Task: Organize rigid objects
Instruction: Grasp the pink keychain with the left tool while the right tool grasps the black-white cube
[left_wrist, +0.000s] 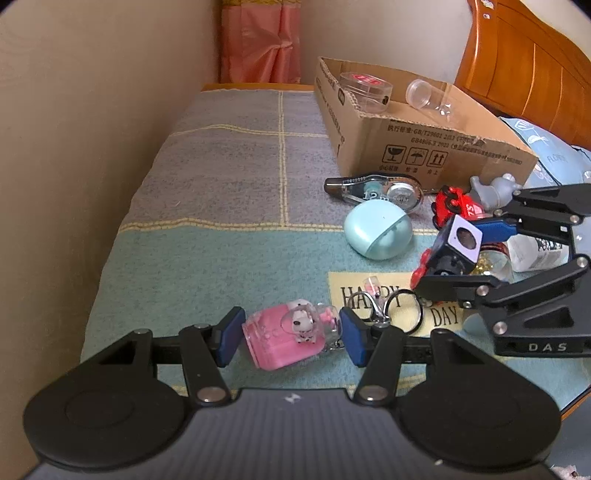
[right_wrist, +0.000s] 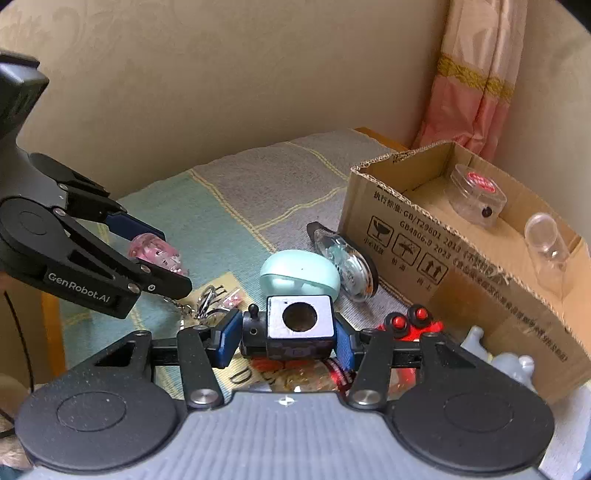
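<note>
We count two jars (right_wrist: 478, 199) in one box (right_wrist: 461, 280); left gripper (left_wrist: 291, 338) clamps one pink charm (left_wrist: 284, 338), right gripper (right_wrist: 288, 334) one cube (right_wrist: 300, 321).

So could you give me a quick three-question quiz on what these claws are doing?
1. True or false: the cardboard box is empty.
2. What does the right claw hold?
A. mint case
B. black cube with a white, holed face
C. tape dispenser
3. Fill in: the left claw grips a ___ keychain bottle.

Key: 1 false; 2 B; 3 pink.
</note>
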